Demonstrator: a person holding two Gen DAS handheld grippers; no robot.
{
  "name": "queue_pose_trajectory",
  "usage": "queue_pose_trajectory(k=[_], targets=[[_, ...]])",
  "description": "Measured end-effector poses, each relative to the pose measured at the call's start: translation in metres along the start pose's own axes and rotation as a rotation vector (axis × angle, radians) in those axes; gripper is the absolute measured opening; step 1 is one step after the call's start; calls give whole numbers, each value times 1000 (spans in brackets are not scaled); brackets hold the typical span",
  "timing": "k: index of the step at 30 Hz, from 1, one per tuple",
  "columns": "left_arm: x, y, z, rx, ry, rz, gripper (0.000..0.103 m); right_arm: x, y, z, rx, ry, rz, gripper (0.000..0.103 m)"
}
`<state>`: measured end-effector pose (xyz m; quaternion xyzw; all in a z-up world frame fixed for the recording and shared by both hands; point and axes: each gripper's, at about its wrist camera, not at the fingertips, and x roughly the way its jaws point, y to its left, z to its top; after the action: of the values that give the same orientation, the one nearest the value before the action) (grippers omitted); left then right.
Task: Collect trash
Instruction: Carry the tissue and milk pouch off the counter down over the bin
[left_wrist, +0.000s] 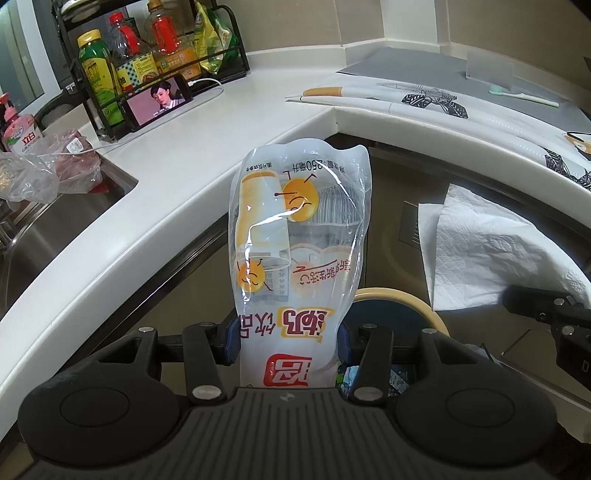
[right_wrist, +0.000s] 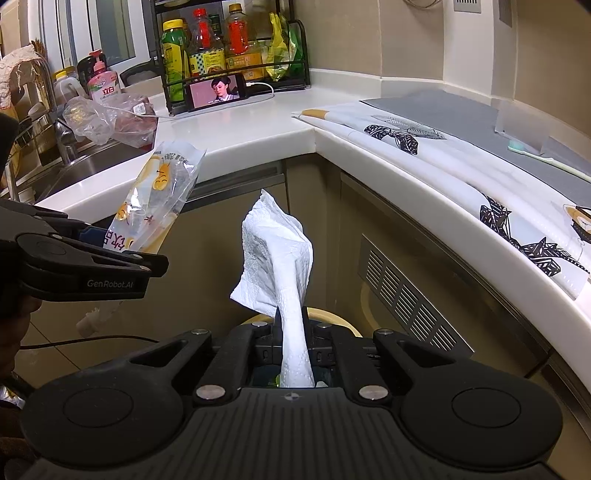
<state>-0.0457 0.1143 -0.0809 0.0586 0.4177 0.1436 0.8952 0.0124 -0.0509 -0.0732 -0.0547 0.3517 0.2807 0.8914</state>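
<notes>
Your left gripper clamps a clear printed plastic drink pouch; at its three o'clock, your right gripper pinches a crumpled white paper towel above a cream-rimmed bin.

You held a clear pouch printed with yellow faces and red lettering, and a white paper towel.

A home kitchen: a white L-shaped countertop wraps a corner, with a steel sink set into it. A black rack of oil and sauce bottles stands at the back (a phone playing a drama leans against it), and pink dish soap sits by the sink.
</notes>
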Motion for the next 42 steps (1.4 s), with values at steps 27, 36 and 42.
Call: queue_pose_trajectory(k=[27, 36, 42], targets=[[10, 4, 3, -14, 27, -4, 54, 8, -2, 0, 8, 22, -7, 4], [18, 6, 5, -17, 54, -24, 54, 17, -7, 0, 1, 26, -30, 4], [29, 3, 1, -3, 101, -58, 54, 25, -12, 1, 13, 39, -36, 4]])
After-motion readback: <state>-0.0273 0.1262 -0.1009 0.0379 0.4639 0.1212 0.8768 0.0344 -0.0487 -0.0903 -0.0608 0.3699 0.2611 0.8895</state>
